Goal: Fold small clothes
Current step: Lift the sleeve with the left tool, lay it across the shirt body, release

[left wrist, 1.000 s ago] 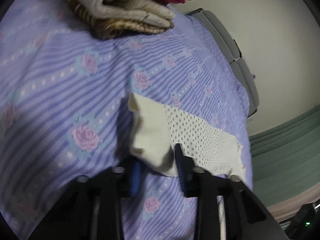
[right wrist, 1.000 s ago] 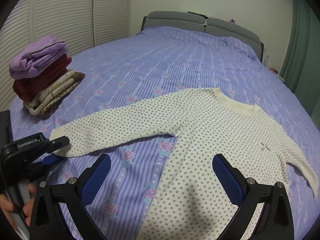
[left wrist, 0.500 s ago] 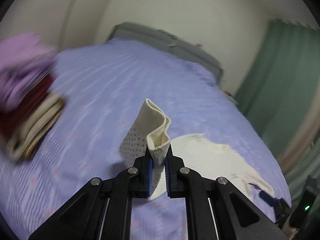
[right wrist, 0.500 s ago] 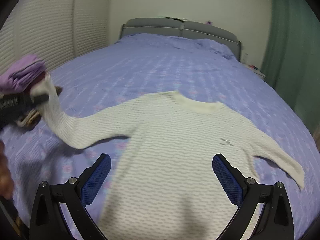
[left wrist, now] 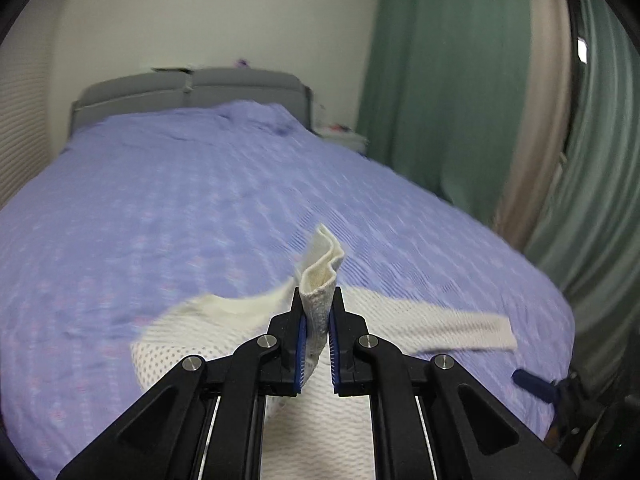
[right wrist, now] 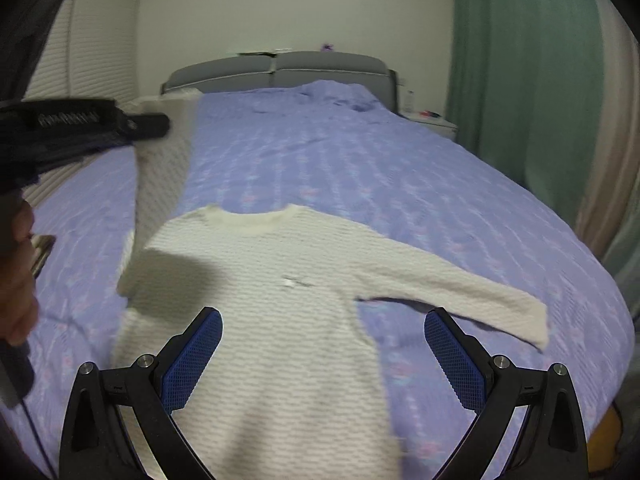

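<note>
A cream dotted long-sleeve top (right wrist: 288, 300) lies flat on the purple bedspread, neck toward the headboard. My left gripper (left wrist: 317, 322) is shut on the cuff of its left sleeve (left wrist: 322, 268) and holds it up in the air above the body of the top. In the right wrist view the lifted sleeve (right wrist: 166, 168) hangs from the left gripper (right wrist: 158, 125) at the upper left. My right gripper (right wrist: 322, 350) is wide open and empty, low over the lower part of the top. The other sleeve (right wrist: 472, 296) lies stretched out to the right.
The bed (right wrist: 360, 152) has a grey headboard (right wrist: 280, 70) at the far end. Green curtains (right wrist: 520, 80) hang along the right side. A small bedside stand (right wrist: 430, 120) sits by the headboard. White louvred doors (right wrist: 80, 60) are at the left.
My left gripper closed on the sleeve cuff, lifted it off the bed and carried it up and toward the top's body. My right gripper stayed open and swung to the right.
</note>
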Demonstrator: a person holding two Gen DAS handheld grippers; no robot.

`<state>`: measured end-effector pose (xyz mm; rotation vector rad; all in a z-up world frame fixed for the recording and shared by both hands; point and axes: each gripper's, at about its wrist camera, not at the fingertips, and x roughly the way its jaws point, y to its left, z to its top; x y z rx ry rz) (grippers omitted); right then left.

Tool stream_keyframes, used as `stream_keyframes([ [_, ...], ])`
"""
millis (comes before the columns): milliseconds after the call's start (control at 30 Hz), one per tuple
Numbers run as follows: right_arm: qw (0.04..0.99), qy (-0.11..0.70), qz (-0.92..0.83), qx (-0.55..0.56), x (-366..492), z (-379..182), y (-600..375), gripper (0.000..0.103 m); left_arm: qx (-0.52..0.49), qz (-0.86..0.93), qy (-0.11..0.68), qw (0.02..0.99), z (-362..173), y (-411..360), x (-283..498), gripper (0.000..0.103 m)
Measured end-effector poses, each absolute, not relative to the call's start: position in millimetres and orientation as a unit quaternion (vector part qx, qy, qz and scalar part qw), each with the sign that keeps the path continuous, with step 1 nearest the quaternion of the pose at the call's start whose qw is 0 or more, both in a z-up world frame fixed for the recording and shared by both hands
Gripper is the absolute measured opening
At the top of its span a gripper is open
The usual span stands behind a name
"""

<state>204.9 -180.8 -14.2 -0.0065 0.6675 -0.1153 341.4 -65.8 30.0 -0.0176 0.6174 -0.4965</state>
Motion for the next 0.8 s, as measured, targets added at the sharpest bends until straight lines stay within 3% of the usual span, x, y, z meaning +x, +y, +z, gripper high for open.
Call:
stream_keyframes([
  [367, 0.932, 0.348, -0.102, 0.006, 188.5, -31.3, -235.1, 0.102, 0.054, -0.230, 0.397, 0.887, -52.4, -128.8, 349.0, 0.014],
  [400, 0.931, 0.349, -0.104, 0.008, 189.0, -32.1, -236.6, 0.102, 0.059, -0.227, 0.401, 0.886, -58.6, -131.2, 348.5, 0.017],
  [433, 0.931, 0.350, -0.104, 0.010, 189.6, -32.7, -237.5, 0.102, 0.060, -0.225, 0.406, 0.884, -60.6, -131.0, 349.3, 0.036],
  [467, 0.930, 0.351, -0.104, 0.012, 189.5, -33.1, -238.0, 0.102, 0.058, -0.223, 0.410, 0.882, -61.5, -130.4, 349.7, 0.065],
  [500, 0.931, 0.350, -0.104, 0.013, 188.3, -34.1, -239.0, 0.102, 0.051, -0.224, 0.408, 0.883, -60.1, -129.0, 347.8, 0.073],
  [633, 0.933, 0.346, -0.099, 0.012, 188.5, -32.2, -237.5, 0.102, 0.041, -0.227, 0.391, 0.891, -44.9, -116.3, 332.3, 0.083],
  [800, 0.934, 0.348, -0.086, 0.008, 192.9, -35.1, -230.2, 0.102, 0.041, -0.212, 0.351, 0.911, -33.0, -60.3, 295.9, 0.089],
])
